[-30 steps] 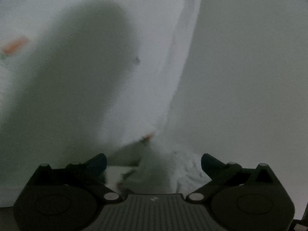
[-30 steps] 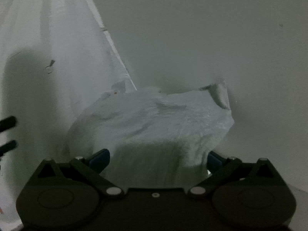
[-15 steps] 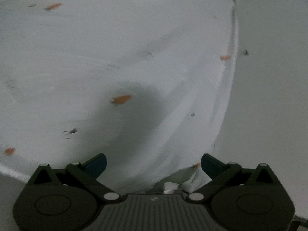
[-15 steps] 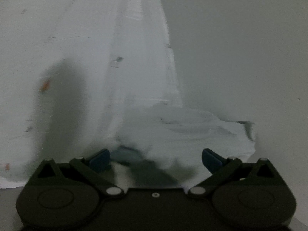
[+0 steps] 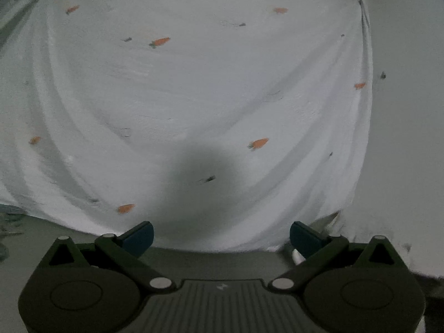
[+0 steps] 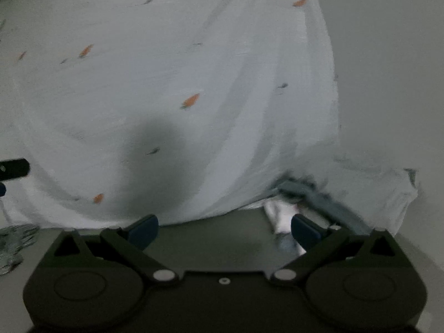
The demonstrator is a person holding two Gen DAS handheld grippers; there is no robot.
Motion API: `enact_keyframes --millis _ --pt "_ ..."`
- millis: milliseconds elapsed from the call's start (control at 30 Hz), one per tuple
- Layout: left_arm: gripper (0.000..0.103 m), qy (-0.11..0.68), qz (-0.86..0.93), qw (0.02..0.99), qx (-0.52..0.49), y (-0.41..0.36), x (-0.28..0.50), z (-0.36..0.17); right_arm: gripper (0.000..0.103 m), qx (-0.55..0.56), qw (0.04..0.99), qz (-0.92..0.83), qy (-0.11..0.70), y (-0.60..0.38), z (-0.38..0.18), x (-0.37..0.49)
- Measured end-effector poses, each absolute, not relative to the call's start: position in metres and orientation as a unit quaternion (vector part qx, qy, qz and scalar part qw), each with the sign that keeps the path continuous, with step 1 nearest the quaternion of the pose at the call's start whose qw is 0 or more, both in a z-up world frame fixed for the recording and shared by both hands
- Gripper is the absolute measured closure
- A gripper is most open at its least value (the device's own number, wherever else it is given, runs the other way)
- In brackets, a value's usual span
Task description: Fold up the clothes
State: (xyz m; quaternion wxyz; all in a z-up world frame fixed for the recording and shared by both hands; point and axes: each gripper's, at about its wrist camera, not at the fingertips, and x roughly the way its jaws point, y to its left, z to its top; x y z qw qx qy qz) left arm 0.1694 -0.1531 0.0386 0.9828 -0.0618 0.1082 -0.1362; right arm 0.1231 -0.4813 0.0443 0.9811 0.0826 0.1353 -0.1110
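A white garment (image 5: 211, 97) printed with small orange carrots lies spread on a pale surface and fills most of the left wrist view. My left gripper (image 5: 221, 237) stands open just short of its near hem, nothing between the blue-tipped fingers. The same garment (image 6: 155, 83) fills the right wrist view; a folded-under part with a grey band (image 6: 319, 194) and a white label (image 6: 280, 216) shows at its lower right. My right gripper (image 6: 224, 229) is open, near that hem and holding nothing. Each gripper casts a dark shadow on the cloth.
The pale tabletop (image 5: 408, 138) runs bare along the garment's right side. A crumpled greyish piece of cloth (image 6: 14, 238) lies at the lower left of the right wrist view, where a dark part of the other tool (image 6: 14, 168) pokes in.
Both grippers have pulled back from the garment. The bunched cloth that lay between their fingers a second ago now lies spread flat on the surface in front of them.
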Motion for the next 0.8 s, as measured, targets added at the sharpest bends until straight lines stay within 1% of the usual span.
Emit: enact_keyframes --millis 100,333,500,800 --pt "0.000 0.121 -0.132 0.982 -0.051 -0.119 0.136 0.035 0.000 0.093 0.981 -0.087 0.145 -0.428 0.044 0.099" --pt "0.000 0.149 -0.123 0.980 -0.044 -0.047 0.064 0.021 0.000 0.081 0.981 -0.046 0.173 -0.327 0.039 0.045" --pt "0.000 0.164 -0.102 0.981 -0.019 -0.011 0.025 0.013 0.000 0.075 0.979 -0.034 0.184 -0.280 0.037 0.018" --pt "0.000 0.196 -0.090 0.976 -0.022 0.031 -0.018 0.000 0.000 0.055 0.974 -0.025 0.219 -0.221 0.026 -0.023"
